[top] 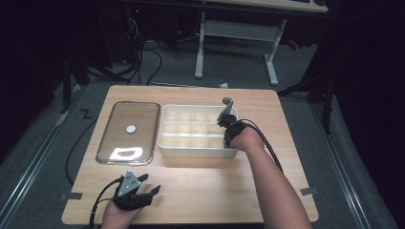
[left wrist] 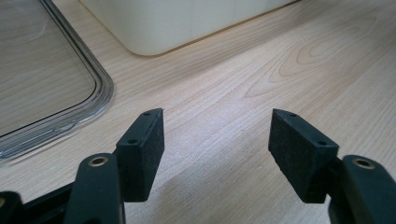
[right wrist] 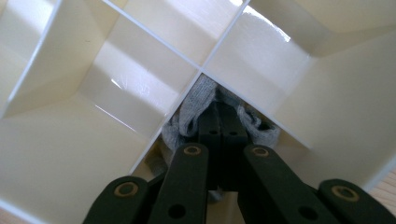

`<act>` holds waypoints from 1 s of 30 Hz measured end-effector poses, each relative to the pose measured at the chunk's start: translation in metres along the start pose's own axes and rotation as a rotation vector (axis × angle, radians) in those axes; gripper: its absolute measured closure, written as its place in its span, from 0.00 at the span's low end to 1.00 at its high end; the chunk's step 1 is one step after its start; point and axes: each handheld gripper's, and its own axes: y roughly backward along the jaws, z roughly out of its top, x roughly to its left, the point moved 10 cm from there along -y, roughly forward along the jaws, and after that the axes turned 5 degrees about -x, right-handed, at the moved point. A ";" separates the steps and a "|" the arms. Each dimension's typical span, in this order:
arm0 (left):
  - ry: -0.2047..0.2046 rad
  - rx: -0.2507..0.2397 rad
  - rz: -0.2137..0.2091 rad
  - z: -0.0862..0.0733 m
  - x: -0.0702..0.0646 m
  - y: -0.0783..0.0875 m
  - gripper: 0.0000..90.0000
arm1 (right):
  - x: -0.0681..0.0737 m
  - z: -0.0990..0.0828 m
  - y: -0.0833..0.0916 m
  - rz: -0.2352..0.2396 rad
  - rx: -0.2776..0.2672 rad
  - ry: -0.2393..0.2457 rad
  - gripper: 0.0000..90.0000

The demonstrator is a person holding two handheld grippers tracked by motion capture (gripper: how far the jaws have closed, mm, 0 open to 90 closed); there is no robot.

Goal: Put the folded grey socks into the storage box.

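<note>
Right gripper (right wrist: 219,122) clenched on grey knitted cloth (right wrist: 196,100) deep in the near right-hand cell of the cream divided box (top: 165,143), left gripper (top: 143,192) released, well apart near the table's (top: 267,186) front edge.

Wooden table (top: 267,181): clear lid (top: 128,132), divided box (top: 198,128).

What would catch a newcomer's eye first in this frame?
The white divided box at the table's middle, with the right gripper dipped into its near right corner, jaws shut on a grey cloth. Left of the box lies a clear lid, and the left gripper rests open near the table's front edge.
</note>
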 end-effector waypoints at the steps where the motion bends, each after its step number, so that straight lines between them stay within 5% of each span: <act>1: -0.001 0.001 -0.002 0.000 -0.001 0.000 0.41 | 0.000 0.000 -0.001 0.004 0.001 -0.004 1.00; 6: -0.004 0.001 -0.002 0.000 -0.002 0.000 0.41 | 0.002 0.000 -0.006 -0.004 0.024 -0.017 1.00; 17: -0.007 -0.002 0.000 0.002 -0.003 0.001 0.40 | 0.001 -0.001 -0.003 0.002 -0.017 -0.014 1.00; 23: -0.007 -0.004 0.000 0.002 -0.002 0.001 0.40 | -0.001 -0.002 0.011 -0.020 -0.048 -0.005 0.94; 30: -0.008 -0.007 -0.001 0.003 -0.004 0.002 0.40 | 0.002 -0.002 0.039 0.003 -0.150 -0.028 0.88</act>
